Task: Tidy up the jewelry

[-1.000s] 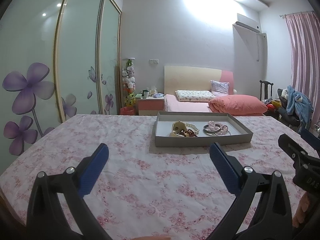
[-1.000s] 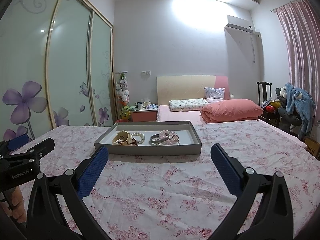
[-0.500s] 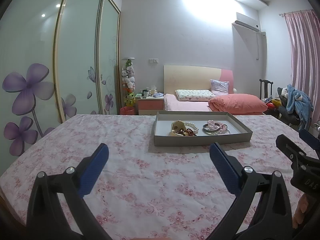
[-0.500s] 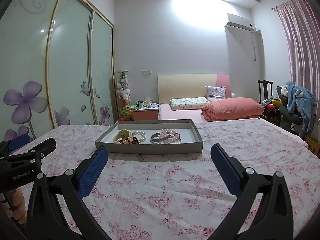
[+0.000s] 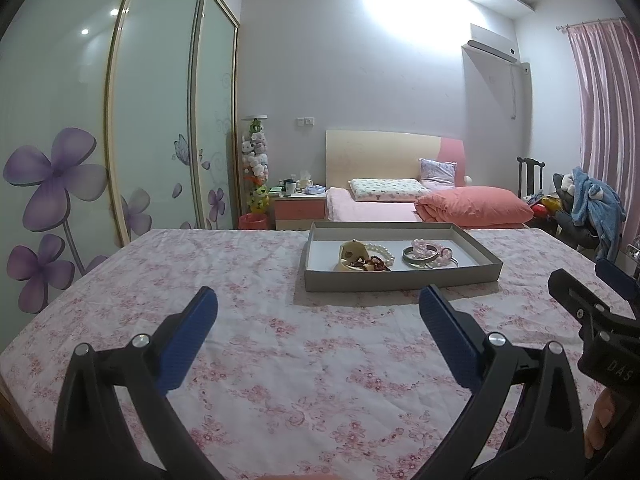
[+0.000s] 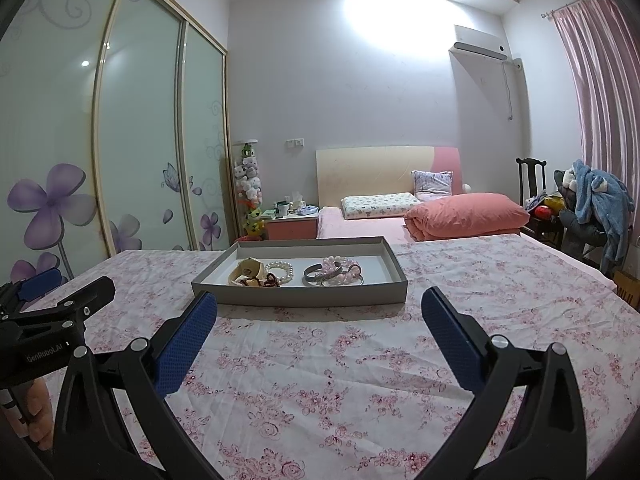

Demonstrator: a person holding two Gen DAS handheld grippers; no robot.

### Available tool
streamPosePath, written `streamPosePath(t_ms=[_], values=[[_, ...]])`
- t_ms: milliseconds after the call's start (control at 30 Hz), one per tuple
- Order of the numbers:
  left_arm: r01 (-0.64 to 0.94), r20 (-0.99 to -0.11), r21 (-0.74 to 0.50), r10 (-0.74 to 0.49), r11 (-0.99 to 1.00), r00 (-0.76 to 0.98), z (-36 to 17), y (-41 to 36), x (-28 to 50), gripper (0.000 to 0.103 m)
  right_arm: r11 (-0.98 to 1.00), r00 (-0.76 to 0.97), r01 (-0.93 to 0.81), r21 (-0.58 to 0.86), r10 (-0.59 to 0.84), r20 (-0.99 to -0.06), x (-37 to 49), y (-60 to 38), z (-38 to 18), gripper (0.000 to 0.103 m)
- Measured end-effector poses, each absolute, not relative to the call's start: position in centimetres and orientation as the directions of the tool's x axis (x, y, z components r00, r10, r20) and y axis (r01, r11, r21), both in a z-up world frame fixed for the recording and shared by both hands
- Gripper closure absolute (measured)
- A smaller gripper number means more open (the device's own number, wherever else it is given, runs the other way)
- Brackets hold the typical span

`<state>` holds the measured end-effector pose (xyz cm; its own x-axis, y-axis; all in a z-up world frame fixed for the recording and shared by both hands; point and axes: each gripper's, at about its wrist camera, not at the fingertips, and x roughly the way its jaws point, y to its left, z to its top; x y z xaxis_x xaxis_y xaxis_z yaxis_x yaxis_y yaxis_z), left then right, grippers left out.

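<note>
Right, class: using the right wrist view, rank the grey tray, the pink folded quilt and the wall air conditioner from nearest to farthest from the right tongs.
1. Grey tray: on the floral cloth, just ahead of the right tongs, which are open.
2. Pink folded quilt: on the bed beyond, to the right.
3. Air conditioner: high on the far wall, upper right.

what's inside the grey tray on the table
The grey tray holds a pearl bracelet, pink bead bracelet, silver bangle and beige piece. Overlapping items hide what lies beneath.
</note>
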<state>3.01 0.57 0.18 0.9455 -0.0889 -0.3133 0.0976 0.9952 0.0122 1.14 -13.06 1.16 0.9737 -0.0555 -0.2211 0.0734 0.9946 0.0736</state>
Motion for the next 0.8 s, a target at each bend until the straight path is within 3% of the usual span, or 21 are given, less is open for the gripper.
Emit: streamPosePath(t_ms=[800], values=[[0.102,-0.317,0.015,-0.092,0.995,0.944,0.13,0.01,2.72,0.004,0.994,0.972,0.069,0.087,-0.047,-0.231,1.03,-12.6,1.05,0.002]])
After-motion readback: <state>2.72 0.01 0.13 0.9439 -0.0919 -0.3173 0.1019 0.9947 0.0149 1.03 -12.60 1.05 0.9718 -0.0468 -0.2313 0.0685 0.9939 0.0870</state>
